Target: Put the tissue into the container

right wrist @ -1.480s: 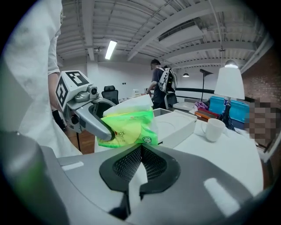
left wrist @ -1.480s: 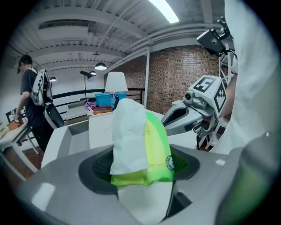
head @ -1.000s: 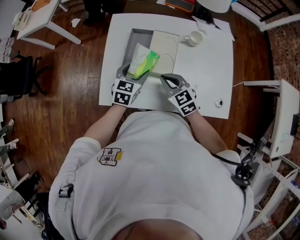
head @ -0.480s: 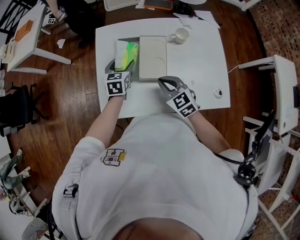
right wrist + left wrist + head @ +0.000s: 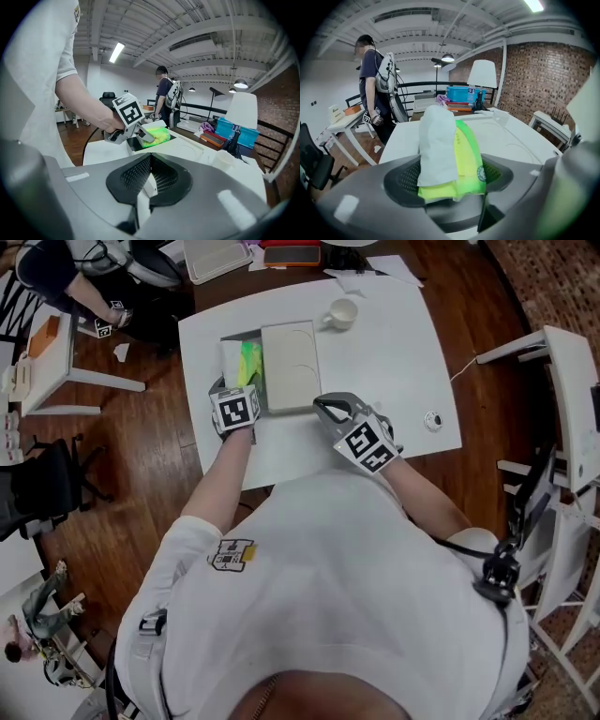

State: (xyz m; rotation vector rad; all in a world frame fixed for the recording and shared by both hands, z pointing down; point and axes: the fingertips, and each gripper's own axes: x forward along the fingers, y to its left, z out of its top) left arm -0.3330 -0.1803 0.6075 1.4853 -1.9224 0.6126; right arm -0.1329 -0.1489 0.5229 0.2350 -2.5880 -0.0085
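Over the last second the left tongs [image 5: 236, 382] have carried the lime-green and yellow soft pack of tissue [image 5: 246, 360], with a white sheet lying over its top, leftward and down. It was riding tilted across the edge of the flat white lid [image 5: 289, 367]; now it sits in line with the uncovered slot of the grey rectangular container [image 5: 234, 335] on the white bench [image 5: 394, 362]. In the left gripper view the left tongs [image 5: 447, 176] are clamped on the near end of the tissue pack [image 5: 464, 159], so it has not been let go. The right gripper view shows the pack [image 5: 157, 137] lying low over the dark opening, though I cannot tell whether it touches the container floor. The right tongs [image 5: 328, 406] have barely shifted; they hover just off the lid's near edge, pads pressed together with nothing between them [image 5: 149, 159]. The carry looks almost finished: what seems left is a short push deeper into the slot and a release. The lid's edge sits close beside the pack and could snag the loose sheet.
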